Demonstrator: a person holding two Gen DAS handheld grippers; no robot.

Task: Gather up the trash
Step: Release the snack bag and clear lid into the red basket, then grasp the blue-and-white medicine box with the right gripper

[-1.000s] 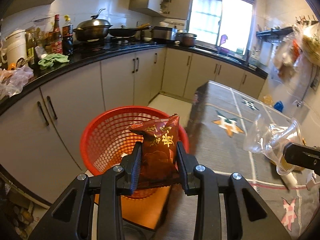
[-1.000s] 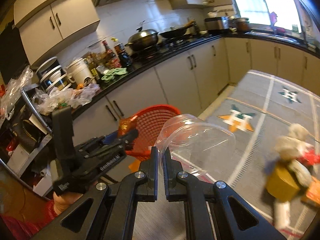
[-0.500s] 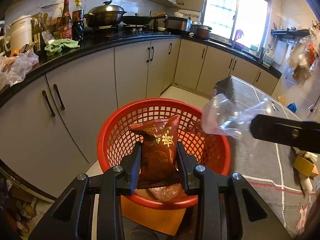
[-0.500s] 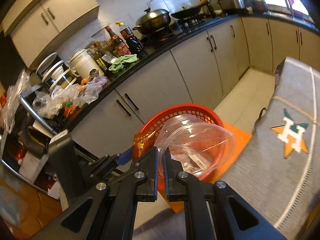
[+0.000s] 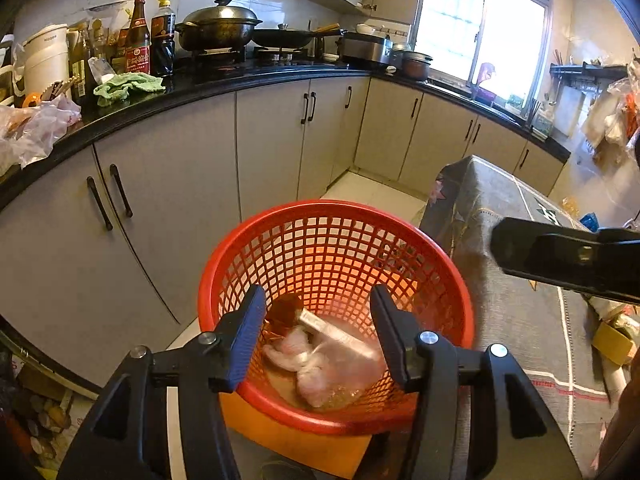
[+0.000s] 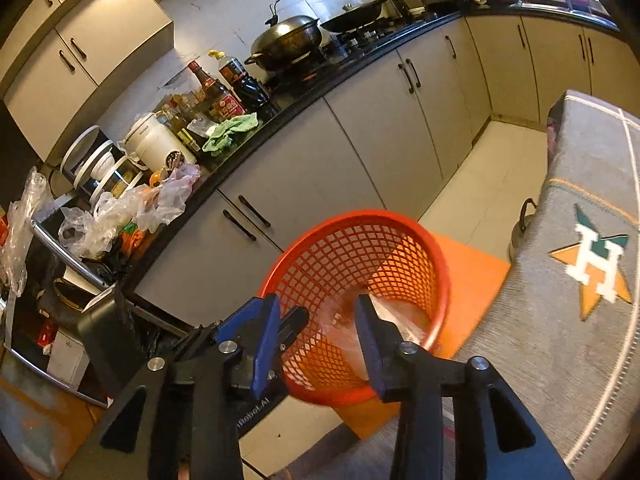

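Observation:
A red mesh basket [image 5: 424, 244] stands on an orange stool beside the table; it also shows in the right wrist view [image 6: 400, 224]. Inside lie the brown snack bag [image 5: 285, 313] and the clear plastic container [image 5: 340, 364], blurred. My left gripper [image 5: 318, 332] is open and empty just above the basket's near rim. My right gripper [image 6: 316, 336] is open and empty over the basket, with the clear plastic [image 6: 396, 316] below it. The right gripper's body [image 5: 568, 256] shows at the right of the left wrist view.
A grey patterned tablecloth [image 6: 580, 320] covers the table to the right, with a yellow box [image 5: 612, 344] on it. Grey cabinets [image 5: 180, 200] under a black counter [image 5: 168, 96] run along the left and back, holding bottles, a wok and plastic bags. White floor lies between.
Both grippers opened. The snack bag dropped from the left gripper and the clear container from the right into the red basket. Both grippers moved closer over the basket.

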